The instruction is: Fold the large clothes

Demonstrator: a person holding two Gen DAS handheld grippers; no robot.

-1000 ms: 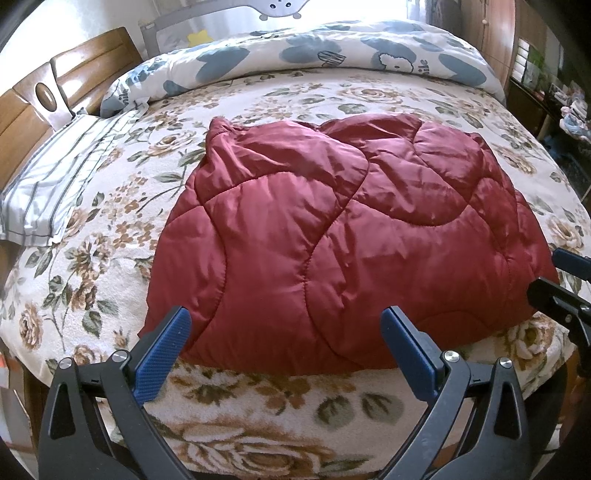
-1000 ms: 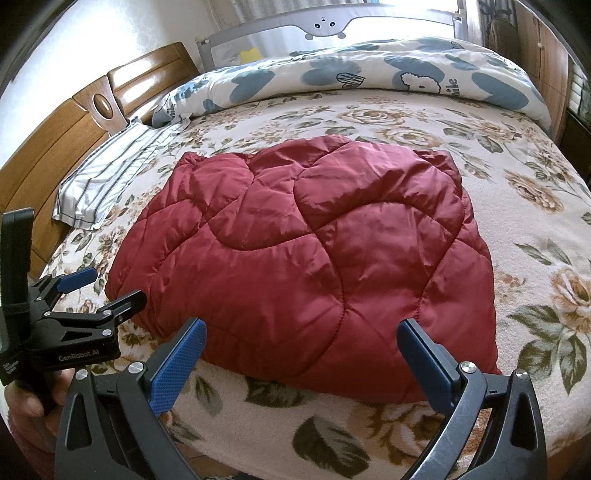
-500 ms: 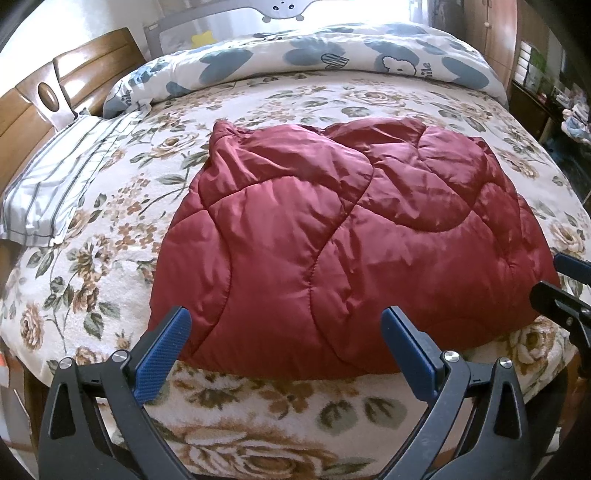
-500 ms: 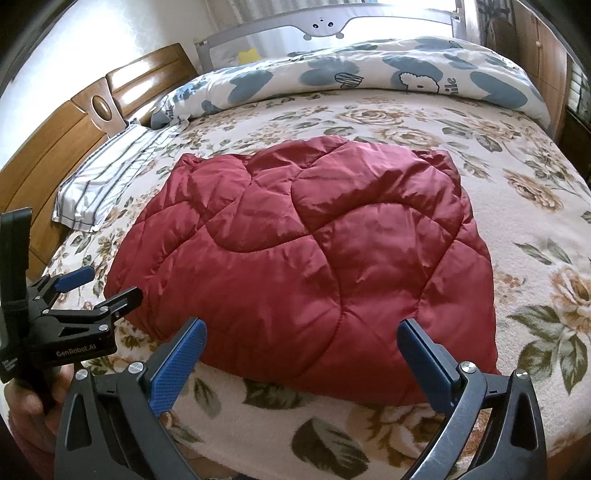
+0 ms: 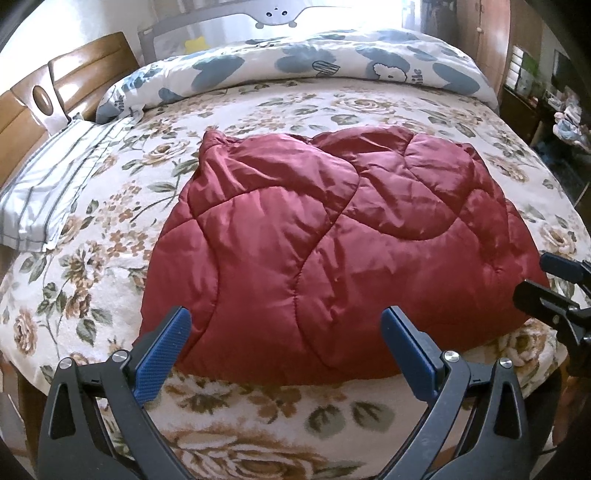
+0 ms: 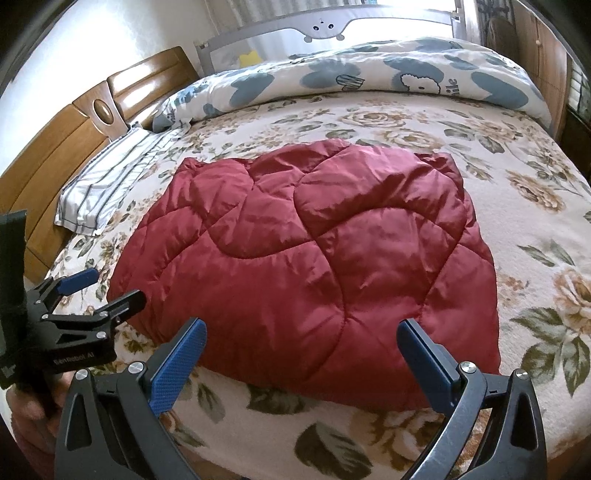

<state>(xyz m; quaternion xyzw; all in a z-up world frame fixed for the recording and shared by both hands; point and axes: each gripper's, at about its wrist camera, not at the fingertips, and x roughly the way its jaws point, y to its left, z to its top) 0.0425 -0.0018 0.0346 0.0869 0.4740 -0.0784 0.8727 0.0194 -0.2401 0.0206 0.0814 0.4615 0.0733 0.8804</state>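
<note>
A dark red quilted garment (image 5: 332, 251) lies folded into a rounded slab on the floral bed cover (image 5: 258, 417); it also shows in the right wrist view (image 6: 314, 266). My left gripper (image 5: 284, 350) is open and empty, hovering just before the garment's near edge, toward its left part. My right gripper (image 6: 303, 358) is open and empty, before the near edge toward its right part. Each gripper shows in the other's view: the right one (image 5: 550, 284) at the garment's right corner, the left one (image 6: 96, 291) at its left corner.
A striped pillow (image 5: 51, 184) lies at the left by the wooden headboard (image 5: 44, 96). A rolled blue-patterned duvet (image 5: 314, 62) runs along the far side under a grey bed rail (image 6: 325, 29). Shelves and clutter (image 5: 554, 96) stand at the right.
Both grippers have tilted back slightly, so the garment sits lower in each view. Both stay open and the garment has not moved.
</note>
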